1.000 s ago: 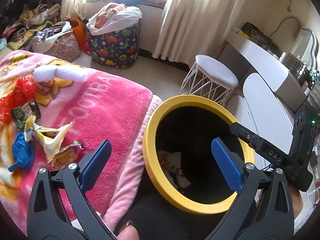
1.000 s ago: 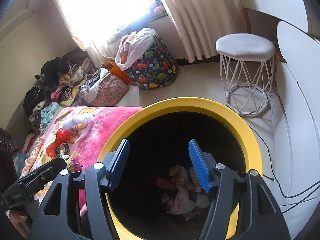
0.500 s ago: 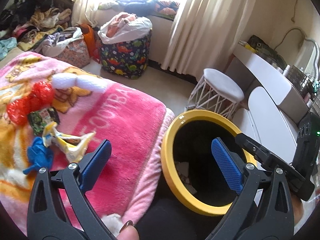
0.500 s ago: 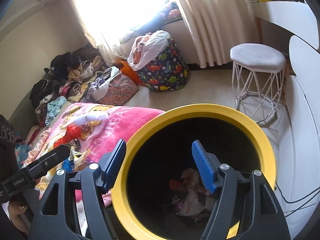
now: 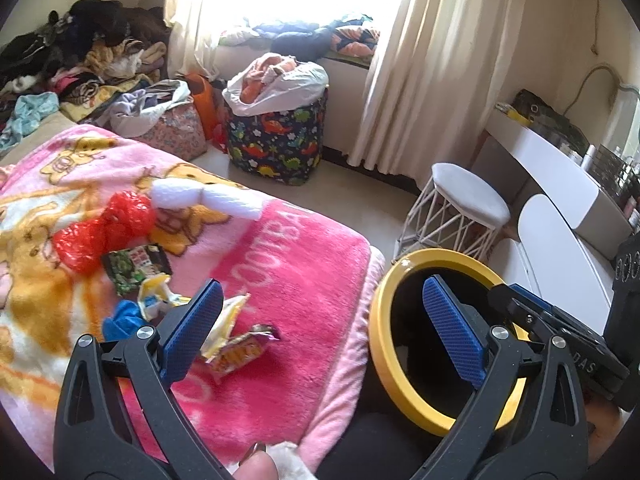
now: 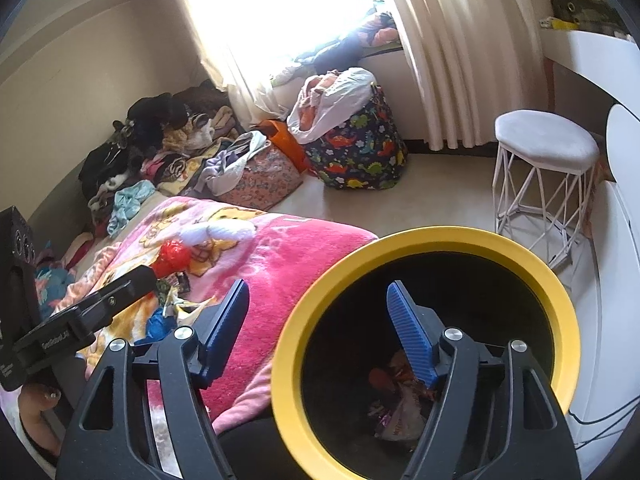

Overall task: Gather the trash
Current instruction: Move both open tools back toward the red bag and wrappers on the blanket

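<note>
Crumpled yellow foil snack wrapper (image 5: 236, 346) at 9 o'clock of yellow-rimmed black bin (image 5: 400, 296): judged light, crinkly; pinched mid-fold. Left gripper (image 5: 320, 330) spread, empty; right gripper (image 6: 318, 332) opening, empty.

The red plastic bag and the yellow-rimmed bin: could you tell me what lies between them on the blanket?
In the left wrist view, between the red plastic bag and the yellow-rimmed bin lie crumpled snack wrappers on the pink blanket.

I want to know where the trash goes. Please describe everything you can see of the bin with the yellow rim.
The bin is round, with a thick, smooth yellow rim that looks like plastic and a dark, black-looking inside. It stands upright with no lid, close beside the edge of the pink blanket. At its bottom lie crumpled wrappers. In the right wrist view its opening fills the lower frame, partly behind the gripper's fingers; nothing visibly grips it.
</note>
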